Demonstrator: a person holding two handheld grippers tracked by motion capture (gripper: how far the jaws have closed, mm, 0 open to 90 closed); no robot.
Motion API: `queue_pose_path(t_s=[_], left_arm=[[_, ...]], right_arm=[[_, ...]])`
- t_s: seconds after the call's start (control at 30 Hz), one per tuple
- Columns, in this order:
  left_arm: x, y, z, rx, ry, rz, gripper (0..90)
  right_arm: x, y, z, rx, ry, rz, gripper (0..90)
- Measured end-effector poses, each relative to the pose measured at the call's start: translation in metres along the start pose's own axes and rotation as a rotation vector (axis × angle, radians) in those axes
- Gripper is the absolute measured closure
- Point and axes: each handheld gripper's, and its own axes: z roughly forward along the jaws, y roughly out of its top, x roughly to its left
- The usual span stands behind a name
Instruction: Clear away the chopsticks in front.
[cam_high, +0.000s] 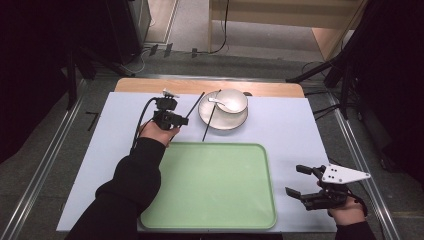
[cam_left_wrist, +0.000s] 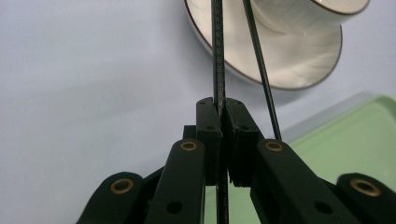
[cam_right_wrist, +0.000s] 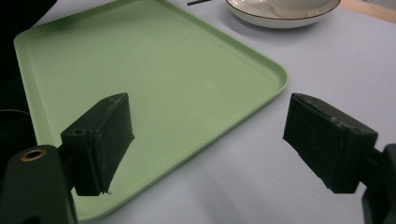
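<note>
A pale green tray (cam_high: 210, 187) lies on a light lavender-grey table (cam_high: 295, 130), with a dark-rimmed white plate (cam_high: 222, 119), white bowl (cam_high: 231, 100) and white spoon (cam_high: 218, 102) at twelve o'clock beside black chopsticks (cam_high: 211, 116).

This looks like a lab or recording studio set up for capturing handling work, not a home. The surface (cam_high: 300, 125) is a wooden top under a pale sheet, fenced by metal rails (cam_high: 45, 160) on the grey floor. Black tripod legs (cam_high: 315, 72) and dark stands crowd the edges, and cables (cam_high: 220, 30) run across the floor behind. The tableware looks staged: a green tray (cam_high: 210, 185) and a white bowl on a plate (cam_high: 223, 114).
</note>
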Motion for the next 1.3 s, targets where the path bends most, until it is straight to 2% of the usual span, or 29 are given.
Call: queue_pose_path(t_s=[0.13,0.23,0.27,0.37,0.43,0.77,0.97,1.07,1.17,1.3], left_arm=[[0.004,-0.018,-0.013,-0.015,-0.016,0.002,86.0],[0.007,-0.038,-0.020,-0.041,-0.030,-0.017,86.0],[0.009,-0.046,-0.021,-0.044,-0.025,-0.019,86.0],[0.010,-0.058,-0.025,-0.027,-0.007,-0.013,86.0],[0.011,-0.066,-0.032,-0.035,-0.013,-0.026,86.0],[0.000,-0.110,-0.058,-0.039,-0.018,-0.039,86.0],[-0.008,-0.136,-0.065,-0.002,-0.019,-0.044,86.0],[-0.011,-0.150,-0.065,0.009,0.000,-0.050,86.0],[-0.013,-0.160,-0.064,0.025,0.018,-0.051,86.0],[-0.015,-0.168,-0.055,0.073,0.031,-0.062,85.9]], right_arm=[[0.000,0.000,0.000,0.004,-0.003,0.001,16.3],[0.000,0.000,0.000,0.002,-0.003,0.002,16.3],[0.000,0.000,0.000,-0.003,-0.002,0.002,16.3],[0.000,0.001,0.001,-0.002,0.003,0.000,16.3],[0.000,0.002,0.002,-0.002,0.006,-0.001,16.3],[-0.002,0.007,0.010,0.000,0.023,-0.017,16.3],[-0.003,0.010,0.014,0.006,0.033,-0.025,16.3],[-0.003,0.011,0.016,0.004,0.036,-0.028,16.3],[-0.003,0.012,0.017,0.006,0.039,-0.029,16.3],[-0.004,0.012,0.017,0.004,0.040,-0.030,16.3]])
